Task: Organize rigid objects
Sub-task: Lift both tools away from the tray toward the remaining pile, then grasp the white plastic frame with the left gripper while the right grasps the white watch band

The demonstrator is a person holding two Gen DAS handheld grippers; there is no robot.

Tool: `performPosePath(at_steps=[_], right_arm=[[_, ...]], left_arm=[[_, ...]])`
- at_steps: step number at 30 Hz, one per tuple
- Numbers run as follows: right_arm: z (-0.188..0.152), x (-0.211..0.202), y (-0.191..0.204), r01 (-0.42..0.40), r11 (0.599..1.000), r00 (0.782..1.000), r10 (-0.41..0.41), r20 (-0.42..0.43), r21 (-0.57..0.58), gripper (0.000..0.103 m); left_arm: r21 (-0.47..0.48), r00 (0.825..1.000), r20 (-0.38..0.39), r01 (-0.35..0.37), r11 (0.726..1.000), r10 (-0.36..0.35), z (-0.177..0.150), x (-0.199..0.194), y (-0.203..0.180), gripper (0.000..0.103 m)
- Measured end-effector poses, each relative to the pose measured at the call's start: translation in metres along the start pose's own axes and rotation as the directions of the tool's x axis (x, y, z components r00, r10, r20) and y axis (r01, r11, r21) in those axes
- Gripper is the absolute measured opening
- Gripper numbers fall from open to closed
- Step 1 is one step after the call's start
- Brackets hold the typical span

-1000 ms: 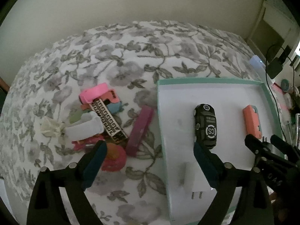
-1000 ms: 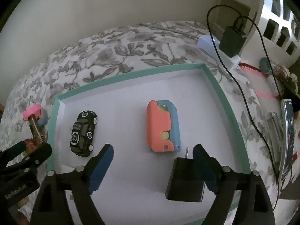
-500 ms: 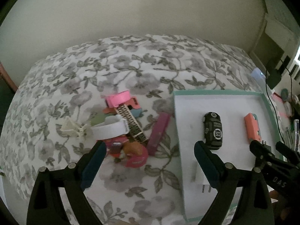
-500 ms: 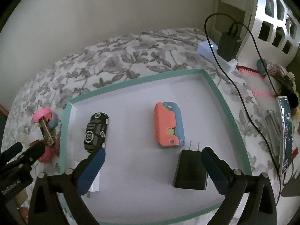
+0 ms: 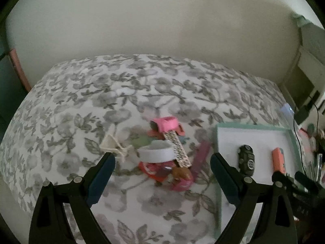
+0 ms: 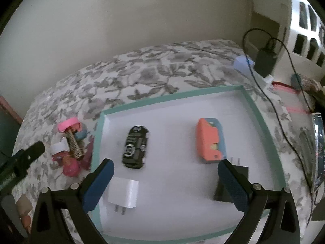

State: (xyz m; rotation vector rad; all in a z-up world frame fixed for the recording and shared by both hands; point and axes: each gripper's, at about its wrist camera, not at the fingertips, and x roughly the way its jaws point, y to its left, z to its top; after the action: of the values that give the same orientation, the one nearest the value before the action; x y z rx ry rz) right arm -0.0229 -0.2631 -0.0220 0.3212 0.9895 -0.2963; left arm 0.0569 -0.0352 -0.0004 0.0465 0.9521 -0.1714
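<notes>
A white tray with a teal rim (image 6: 262, 120) (image 5: 251, 126) lies on the flowered bedspread. In it sit a black toy car (image 6: 135, 146) (image 5: 246, 159), an orange and blue case (image 6: 210, 140) (image 5: 278, 159), a white plug adapter (image 6: 124, 193) and a black plug adapter (image 6: 240, 170), partly behind a finger. My right gripper (image 6: 165, 174) hovers open above the tray, empty. My left gripper (image 5: 162, 169) hangs open and empty above a pile of small objects (image 5: 168, 158) (image 6: 70, 148) left of the tray: a white band (image 5: 156, 152), a pink piece (image 5: 165, 124), a patterned strip, a purple bar.
A cream hair claw (image 5: 112, 143) lies left of the pile. A power strip with a black charger (image 6: 265, 60) and its cable runs past the tray's right side. A wall stands behind the bed. The bedspread (image 5: 101, 93) stretches to the left and back.
Both grippers have lifted and drawn back, so tray and pile look smaller. The left view swung left, from over the tray's edge to over the pile. The right jaws widened, leaving the black adapter on the tray.
</notes>
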Motion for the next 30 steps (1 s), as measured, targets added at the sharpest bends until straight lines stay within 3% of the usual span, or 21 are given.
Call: performPosePath(at_steps=[16, 25, 30], right_arm=[[-0.001, 0.008, 0.096, -0.146, 0.977, 0.989, 0.142, -0.036, -0.157, 0.103], [-0.003, 0.022, 0.143, -0.184, 0.953, 0.983, 0.173, -0.065, -0.242, 0.103], [0.0, 0.036, 0.157, -0.218, 0.948, 0.975, 0.201, -0.095, -0.232, 0.103]], left_arm=[[-0.202, 0.992, -0.079, -0.117, 0.972, 0.103, 0.003, 0.007, 0.103, 0.095], [-0.275, 0.982, -0.157, -0.148, 0.95, 0.108, -0.002, 0.02, 0.146, 0.095], [-0.307, 0.977, -0.194, -0.146, 0.94, 0.088, -0.003, 0.03, 0.159, 0.095]])
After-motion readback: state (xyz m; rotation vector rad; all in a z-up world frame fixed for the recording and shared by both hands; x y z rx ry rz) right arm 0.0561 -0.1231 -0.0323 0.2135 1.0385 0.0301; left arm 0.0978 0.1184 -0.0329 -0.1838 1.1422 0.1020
